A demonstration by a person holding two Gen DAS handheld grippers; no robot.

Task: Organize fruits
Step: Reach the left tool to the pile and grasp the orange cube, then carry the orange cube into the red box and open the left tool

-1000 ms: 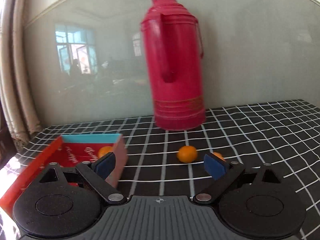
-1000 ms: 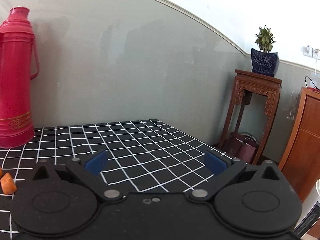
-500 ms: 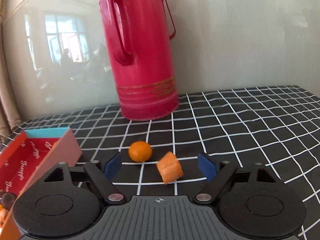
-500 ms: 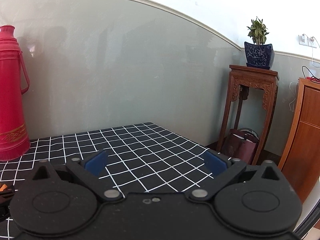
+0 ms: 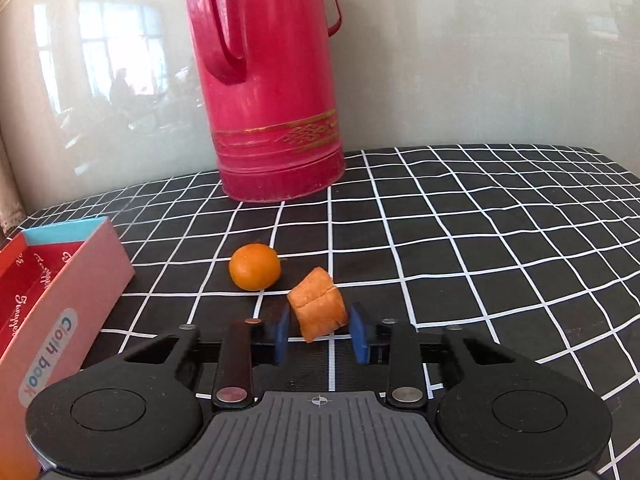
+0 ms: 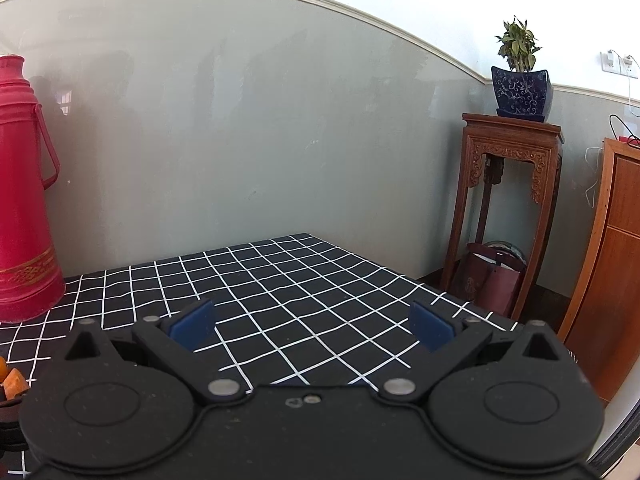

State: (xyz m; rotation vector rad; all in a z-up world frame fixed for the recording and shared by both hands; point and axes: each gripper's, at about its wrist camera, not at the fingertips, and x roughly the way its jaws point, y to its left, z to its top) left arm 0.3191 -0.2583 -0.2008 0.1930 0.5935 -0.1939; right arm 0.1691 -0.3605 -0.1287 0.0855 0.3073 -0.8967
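In the left wrist view my left gripper (image 5: 320, 334) has closed its blue pads around an orange fruit chunk (image 5: 318, 309) on the checked tablecloth. A round orange (image 5: 254, 266) lies just beyond it to the left, untouched. A red and pink box (image 5: 52, 300) stands open at the left. My right gripper (image 6: 310, 326) is open and empty above the tablecloth. The chunk also shows at the left edge of the right wrist view (image 6: 14, 380).
A tall red thermos (image 5: 272, 92) stands at the back of the table against the grey wall. In the right wrist view the table's right edge drops off toward a wooden plant stand (image 6: 508, 200) and a wooden cabinet (image 6: 612, 272).
My left gripper moved forward and right past the box, and its jaws narrowed from wide open onto the orange chunk. The right gripper stayed open and barely shifted.
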